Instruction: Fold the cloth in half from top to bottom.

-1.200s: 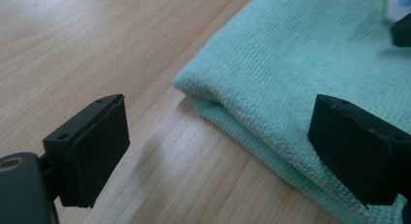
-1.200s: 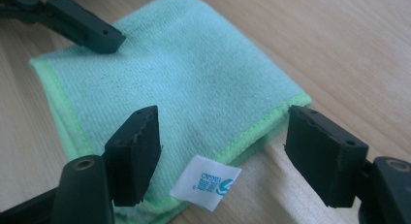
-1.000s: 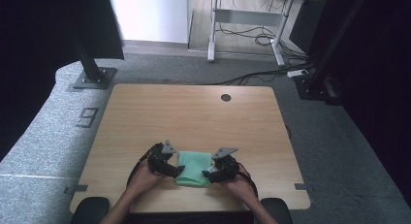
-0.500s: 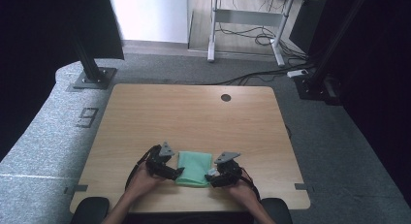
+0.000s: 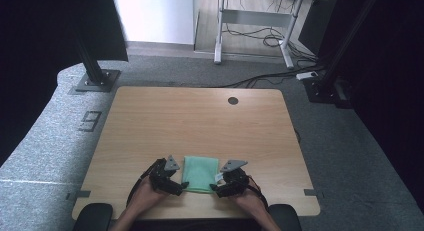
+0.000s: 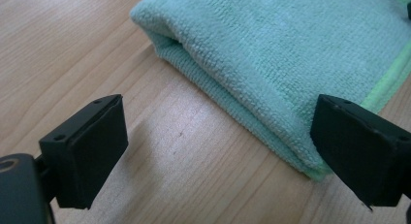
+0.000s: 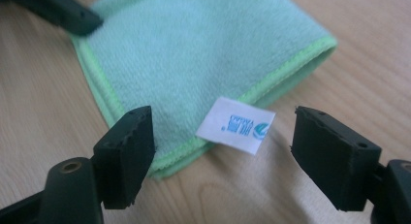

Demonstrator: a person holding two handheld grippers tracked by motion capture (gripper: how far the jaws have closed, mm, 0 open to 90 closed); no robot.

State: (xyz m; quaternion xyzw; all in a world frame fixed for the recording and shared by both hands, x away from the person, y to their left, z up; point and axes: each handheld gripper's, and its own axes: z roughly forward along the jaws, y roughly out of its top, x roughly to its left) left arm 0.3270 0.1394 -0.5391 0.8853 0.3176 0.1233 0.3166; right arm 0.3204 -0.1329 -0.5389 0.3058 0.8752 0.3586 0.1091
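**Folded green cloth between two opened grippers**

A folded green cloth (image 5: 200,173) is seen flat on the wooden table (image 5: 200,121), near the edge where the person sits. It is placed between the left gripper (image 5: 176,187) and the right gripper (image 5: 216,188), and each gripper is held at one near corner of it.

In the left gripper view, the jaws of the left gripper (image 6: 218,151) are kept wide apart and nothing is clamped. The folded edge of the cloth (image 6: 291,54) is seen just ahead of them and runs toward the right jaw; whether that jaw touches the cloth cannot be told. Bare wood is seen between the jaws.

In the right gripper view, the jaws of the right gripper (image 7: 223,151) are also apart and have just been opening. A corner of the cloth (image 7: 194,64) and its white label (image 7: 236,124) are found between them, but the pads are not pressed on it. A jaw of the other gripper (image 7: 58,10) is seen beyond, at the far corner of the cloth.

Farther from the grippers, a round hole (image 5: 233,100) is seen in the table top. Beyond the table, a grey floor (image 5: 60,121), two black stands (image 5: 92,73) and a desk frame (image 5: 255,26) with cables are noticed. Nothing is placed between the grippers and the cloth.
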